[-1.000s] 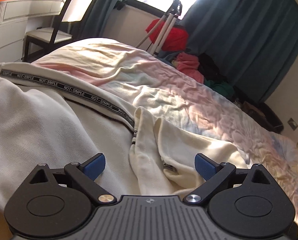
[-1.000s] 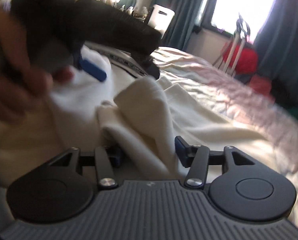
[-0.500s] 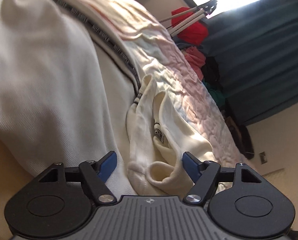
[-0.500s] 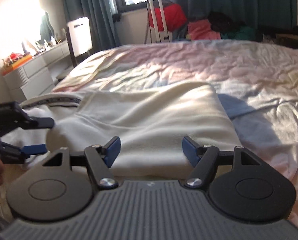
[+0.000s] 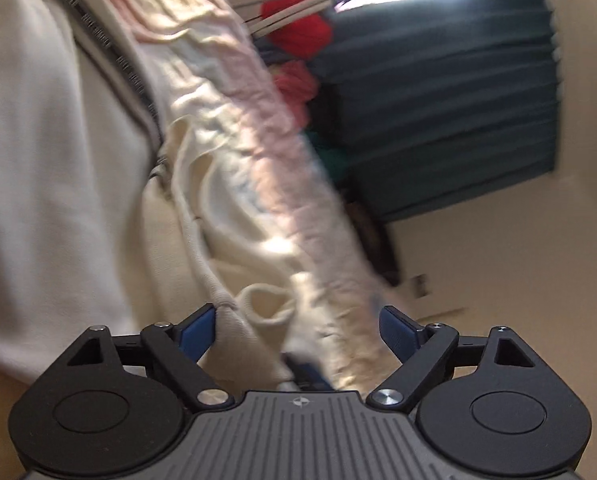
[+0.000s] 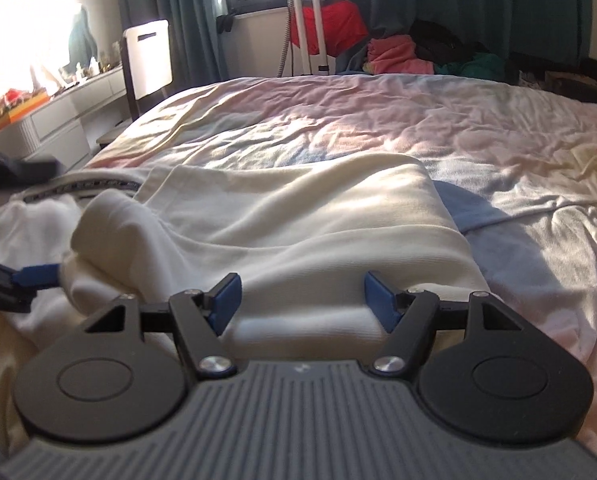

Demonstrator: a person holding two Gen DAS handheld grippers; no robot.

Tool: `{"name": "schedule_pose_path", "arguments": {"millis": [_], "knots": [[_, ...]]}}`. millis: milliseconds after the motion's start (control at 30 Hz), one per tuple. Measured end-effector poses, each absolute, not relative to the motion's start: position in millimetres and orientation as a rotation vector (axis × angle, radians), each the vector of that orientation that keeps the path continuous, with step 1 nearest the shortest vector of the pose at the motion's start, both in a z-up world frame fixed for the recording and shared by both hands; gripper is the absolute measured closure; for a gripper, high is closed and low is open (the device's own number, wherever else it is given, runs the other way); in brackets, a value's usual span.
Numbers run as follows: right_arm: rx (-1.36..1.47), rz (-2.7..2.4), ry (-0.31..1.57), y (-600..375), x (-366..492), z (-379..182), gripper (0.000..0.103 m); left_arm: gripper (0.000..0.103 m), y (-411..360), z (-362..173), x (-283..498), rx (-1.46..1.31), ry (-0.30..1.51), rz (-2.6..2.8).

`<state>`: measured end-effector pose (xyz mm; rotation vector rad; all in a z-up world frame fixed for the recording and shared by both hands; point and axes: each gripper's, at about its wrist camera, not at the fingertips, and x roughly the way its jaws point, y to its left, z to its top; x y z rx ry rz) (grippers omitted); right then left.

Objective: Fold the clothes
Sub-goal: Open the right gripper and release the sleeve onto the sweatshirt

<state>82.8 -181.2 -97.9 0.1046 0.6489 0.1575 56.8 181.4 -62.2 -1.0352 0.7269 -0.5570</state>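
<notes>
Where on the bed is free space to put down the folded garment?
The bedsheet is bare beyond the cream garment, up to the clothes pile, and to its right. The near left is crowded: bunched fabric and the left gripper.

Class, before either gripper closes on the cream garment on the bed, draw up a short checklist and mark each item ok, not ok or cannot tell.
1. Left gripper open: ok, jaws stand wide.
2. Right gripper open: ok.
3. Cloth between the left jaws: ok, the cuff of the cream garment lies there.
4. Cloth between the right jaws: ok, the hem sits between them.
5. Left view steady: not ok, tilted and blurred.
6. Garment lying flat: not ok, the sleeve is bunched up.
</notes>
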Motion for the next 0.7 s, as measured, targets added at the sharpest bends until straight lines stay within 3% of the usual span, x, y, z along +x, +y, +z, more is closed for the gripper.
{"name": "schedule_pose_path", "arguments": {"millis": [133, 333, 600, 700], "knots": [[0.158, 0.139, 0.645, -191, 85, -97, 0.033, 0.015, 188, -55, 57, -0.941, 0.712, -0.464], [0.158, 0.166, 0.626, -191, 84, -96, 0.032, 0.016, 170, -86, 82, -0.776, 0.898, -0.22], [-0.118, 0.291, 0.68, -140, 79, -126, 0.028, 0.016, 140, -76, 74, -0.515, 0.869, -0.188], [-0.104, 0.289, 0.68, -140, 81, -126, 0.027, 0.017, 139, -73, 60, -0.467, 0.852, -0.181]]}}
